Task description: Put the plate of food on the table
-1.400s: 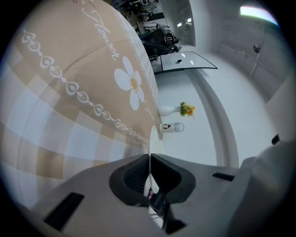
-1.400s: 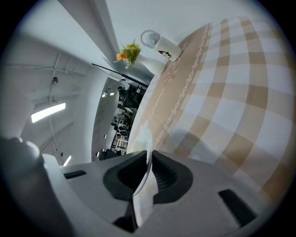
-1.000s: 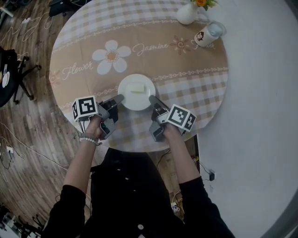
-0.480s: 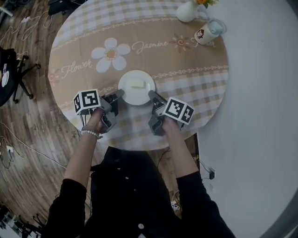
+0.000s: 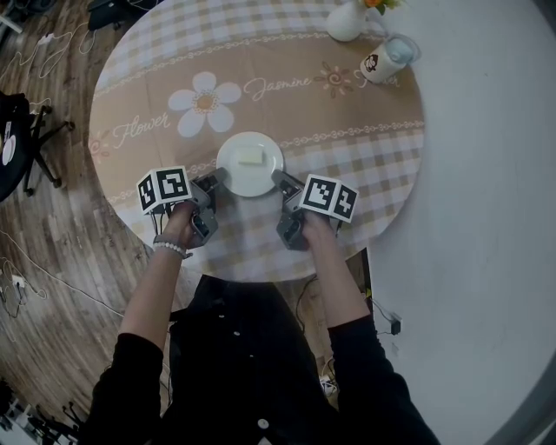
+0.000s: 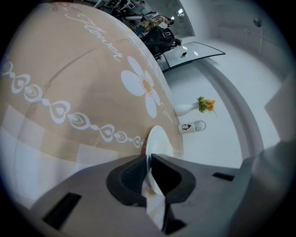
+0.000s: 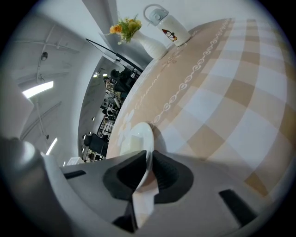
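Plate of food (image 5: 249, 164) on flowered tablecloth (image 5: 148, 96); mug (image 5: 382, 63) and vase (image 5: 346, 23) well apart.

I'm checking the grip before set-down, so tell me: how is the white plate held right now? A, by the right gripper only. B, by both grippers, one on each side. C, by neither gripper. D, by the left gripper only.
B: the left gripper and the right gripper each pinch an opposite edge of the plate, and each gripper view shows its rim clamped between the jaws.
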Tool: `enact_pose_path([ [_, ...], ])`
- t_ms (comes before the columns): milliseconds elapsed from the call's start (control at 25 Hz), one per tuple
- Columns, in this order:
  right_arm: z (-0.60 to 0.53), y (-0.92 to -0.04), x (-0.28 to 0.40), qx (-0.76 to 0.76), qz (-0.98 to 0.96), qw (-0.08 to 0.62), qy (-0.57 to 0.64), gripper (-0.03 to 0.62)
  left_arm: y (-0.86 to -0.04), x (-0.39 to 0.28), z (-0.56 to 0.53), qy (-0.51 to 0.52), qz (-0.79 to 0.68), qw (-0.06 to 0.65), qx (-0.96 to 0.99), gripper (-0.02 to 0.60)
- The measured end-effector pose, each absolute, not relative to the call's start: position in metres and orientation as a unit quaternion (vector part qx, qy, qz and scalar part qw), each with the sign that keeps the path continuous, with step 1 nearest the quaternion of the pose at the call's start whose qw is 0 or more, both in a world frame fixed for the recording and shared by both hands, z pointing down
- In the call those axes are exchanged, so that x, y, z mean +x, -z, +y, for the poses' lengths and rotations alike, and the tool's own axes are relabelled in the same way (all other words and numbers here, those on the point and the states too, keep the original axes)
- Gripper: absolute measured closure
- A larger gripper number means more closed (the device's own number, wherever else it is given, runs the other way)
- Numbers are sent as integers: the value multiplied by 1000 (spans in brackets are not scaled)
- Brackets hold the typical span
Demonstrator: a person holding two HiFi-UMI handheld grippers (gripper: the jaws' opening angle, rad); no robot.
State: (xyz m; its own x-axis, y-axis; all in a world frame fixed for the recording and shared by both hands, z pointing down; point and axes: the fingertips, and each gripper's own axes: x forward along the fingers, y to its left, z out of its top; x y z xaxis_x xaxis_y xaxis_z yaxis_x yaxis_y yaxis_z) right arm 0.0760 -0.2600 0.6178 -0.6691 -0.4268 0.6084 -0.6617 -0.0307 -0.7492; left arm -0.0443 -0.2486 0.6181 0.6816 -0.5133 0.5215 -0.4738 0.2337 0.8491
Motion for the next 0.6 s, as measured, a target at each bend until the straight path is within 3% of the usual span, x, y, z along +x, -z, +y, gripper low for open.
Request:
enact_pose_path([
  [600, -262, -622, 79, 409, -695, 147, -573, 576, -623, -43, -248, -46, -419, 670, 611, 571],
])
